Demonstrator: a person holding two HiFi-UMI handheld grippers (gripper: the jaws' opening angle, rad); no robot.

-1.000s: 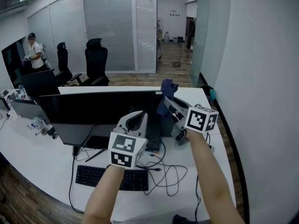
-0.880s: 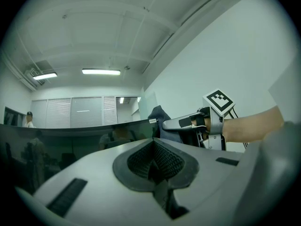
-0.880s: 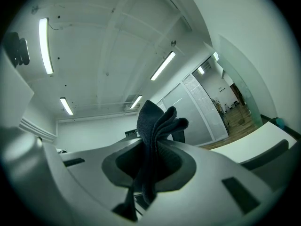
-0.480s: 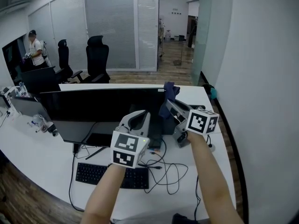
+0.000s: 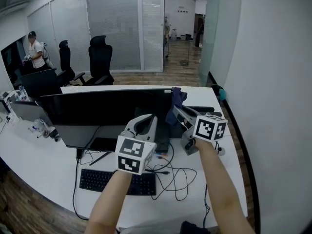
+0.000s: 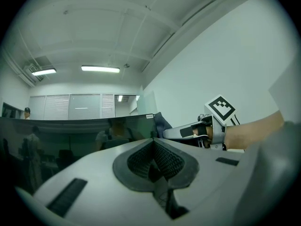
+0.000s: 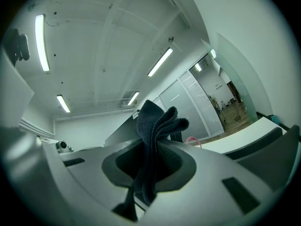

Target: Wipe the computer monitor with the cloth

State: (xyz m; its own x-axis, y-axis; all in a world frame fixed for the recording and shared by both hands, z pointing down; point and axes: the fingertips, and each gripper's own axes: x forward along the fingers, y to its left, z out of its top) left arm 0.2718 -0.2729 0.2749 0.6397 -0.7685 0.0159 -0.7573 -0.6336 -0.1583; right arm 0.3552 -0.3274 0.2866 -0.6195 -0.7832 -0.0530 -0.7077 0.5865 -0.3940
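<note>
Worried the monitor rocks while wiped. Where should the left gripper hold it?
Probably the thin top edge of the monitor, left of the cloth, coming from above: the panel stands upright and that edge is bare. The left gripper is shut, so open it first.

left tongs [image 6: 154,160]: pale grey shell, black ribbed pads [image 6: 138,161] | right tongs [image 7: 148,166]: same grey, black pads | left cube [image 5: 132,155], right cube [image 5: 210,127]: white, black square patterns | forearms [image 5: 109,204]: bare

Right gripper [image 5: 176,109] sinks a little versus 1.0 s ago. Cloth [image 5: 177,96] top, earlier clearly above the monitor [image 5: 105,112] upper edge, now sits about level with it at the right corner, draped lower along that edge.
</note>
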